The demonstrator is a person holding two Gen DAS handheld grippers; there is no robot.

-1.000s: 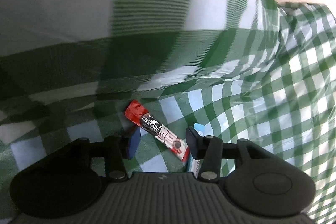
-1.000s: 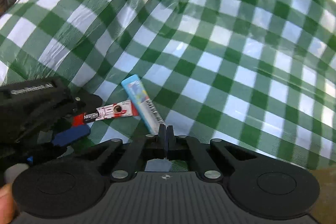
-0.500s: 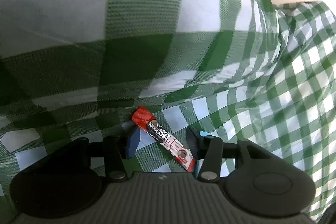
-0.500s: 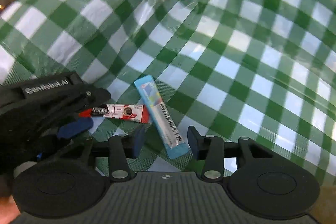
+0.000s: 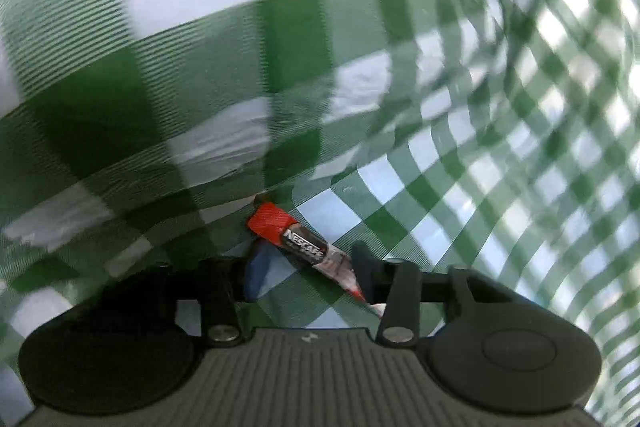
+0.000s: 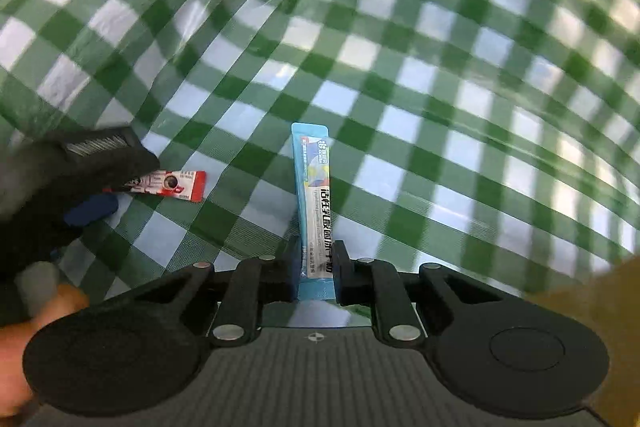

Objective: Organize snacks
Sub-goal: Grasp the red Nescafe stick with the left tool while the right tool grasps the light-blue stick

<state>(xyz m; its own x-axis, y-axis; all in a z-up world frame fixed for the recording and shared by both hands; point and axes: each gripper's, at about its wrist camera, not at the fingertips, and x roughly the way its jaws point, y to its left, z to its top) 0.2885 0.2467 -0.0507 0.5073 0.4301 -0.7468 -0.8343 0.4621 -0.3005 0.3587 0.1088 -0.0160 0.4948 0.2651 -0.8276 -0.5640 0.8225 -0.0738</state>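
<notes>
right gripper [image 6: 316, 263]: closed on the lower end of the blue sachet [image 6: 314, 195]; its jaws have just been closing and the sachet is pinched between them, standing up and away from the checked cloth.
left gripper [image 5: 304, 267]: at a narrow gap, its jaws having just been closing; the red nescafe stick [image 5: 304, 245] lies slantwise between the fingers. whether the pads press it cannot be told, since the frame is blurred.
left gripper seen from the right wrist: a dark body [image 6: 80, 163] at the left of the blue sachet, covering one end of the red stick [image 6: 172, 183].
red nescafe stick, place: left of the blue sachet, apart from it, lying flat on the cloth as far as can be seen.
done so far: one sachet is judged to be gripped and raised; the second is bracketed for a grip.
left to do: no box, tray or sorted row is shown, so nearly all of the organizing is judged to remain; where the two are to be set cannot be told.
surface: a green and white checked cloth [image 6: 440, 107], glossy and wrinkled, rising in folds behind and around the blue sachet.
room: little is shown; a pale wall strip beyond the cloth in the left wrist view, and a person's fingers [image 6: 60, 303] at the lower left edge in the right wrist view.
</notes>
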